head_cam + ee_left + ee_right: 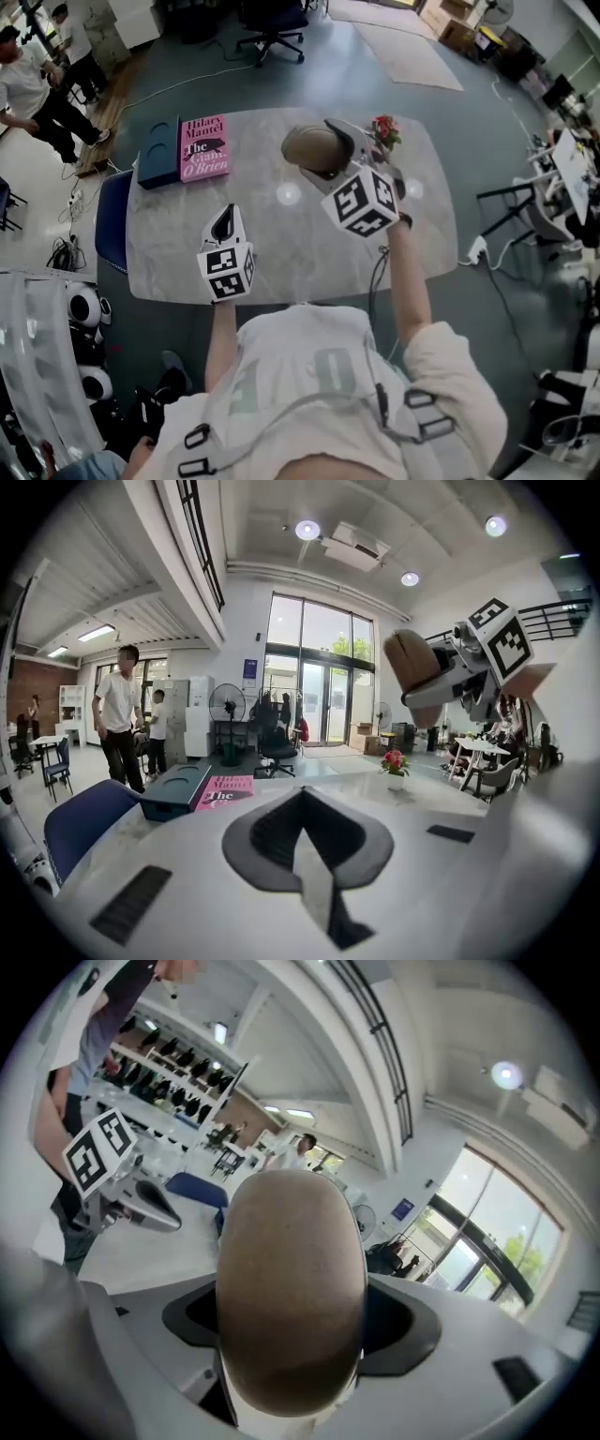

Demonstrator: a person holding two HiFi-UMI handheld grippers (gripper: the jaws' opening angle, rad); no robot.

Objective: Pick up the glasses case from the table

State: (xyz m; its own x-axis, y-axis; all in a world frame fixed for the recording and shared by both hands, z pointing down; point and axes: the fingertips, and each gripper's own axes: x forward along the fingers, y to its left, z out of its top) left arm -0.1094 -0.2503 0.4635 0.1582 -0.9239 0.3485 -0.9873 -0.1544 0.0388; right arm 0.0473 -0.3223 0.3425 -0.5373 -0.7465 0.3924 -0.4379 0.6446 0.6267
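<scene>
The brown oval glasses case (pixel 312 148) is lifted off the marble table (pixel 291 253), over its far middle. My right gripper (pixel 334 156) is shut on the case, which fills the right gripper view (pixel 291 1288) between the jaws. In the left gripper view the case (pixel 412 664) and the right gripper (pixel 452 675) hang high at the right. My left gripper (pixel 225 219) hovers low over the table's near left, shut with nothing in it (pixel 305 855). It also shows in the right gripper view, as the left gripper (pixel 141 1206) at the left.
A pink book (pixel 204 147) and a dark blue box (pixel 157 152) lie at the table's far left. A small pot of red flowers (pixel 384 131) stands at the far right. A blue chair (pixel 112 220) is at the left edge. People (pixel 28 94) stand beyond.
</scene>
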